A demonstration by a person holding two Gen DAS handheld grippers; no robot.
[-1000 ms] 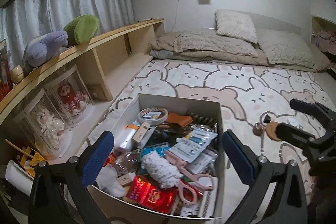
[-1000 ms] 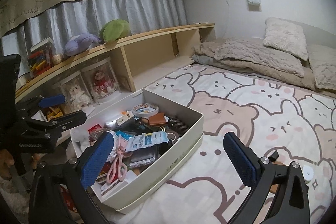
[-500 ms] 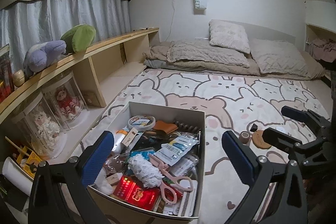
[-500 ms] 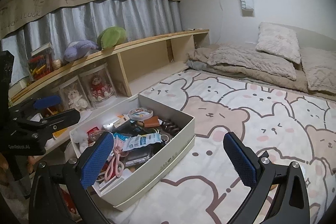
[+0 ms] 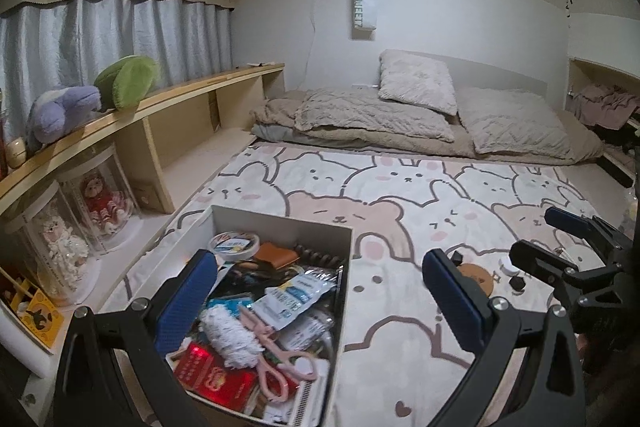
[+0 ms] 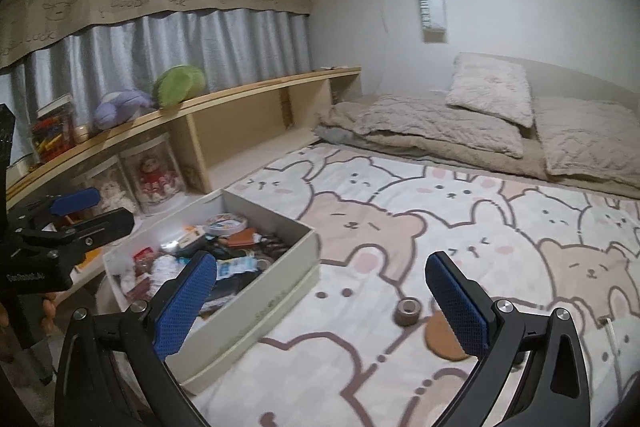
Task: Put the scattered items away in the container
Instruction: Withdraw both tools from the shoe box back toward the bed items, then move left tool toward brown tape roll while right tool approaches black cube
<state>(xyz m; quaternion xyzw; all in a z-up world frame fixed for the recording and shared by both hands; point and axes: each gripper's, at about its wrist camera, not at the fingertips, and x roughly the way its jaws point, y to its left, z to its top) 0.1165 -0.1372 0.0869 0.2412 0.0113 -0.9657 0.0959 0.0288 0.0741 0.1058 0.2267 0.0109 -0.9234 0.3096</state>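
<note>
In the left wrist view the left gripper [image 5: 320,291] hangs over the near end of the box [image 5: 280,221], its jaws spread wide and empty, a fair post for steadying the box or dropping things in. The box, on the bear-print bedspread [image 5: 400,187], is already crowded: scissors [image 5: 276,359], a white yarn ball [image 5: 232,341], a tape tin [image 5: 234,245]. Off to the right the right gripper [image 5: 560,251] reaches toward the strays, a cork coaster [image 5: 478,277] and small white and black bits beside it. In the right wrist view the right gripper's jaws are likewise spread with nothing between them, and a brown tape roll [image 6: 408,311] stands just beside the coaster, between the blue pads [image 6: 456,303] (likely the next pick). These items lie well apart from the box, so a carry across is needed.
</note>
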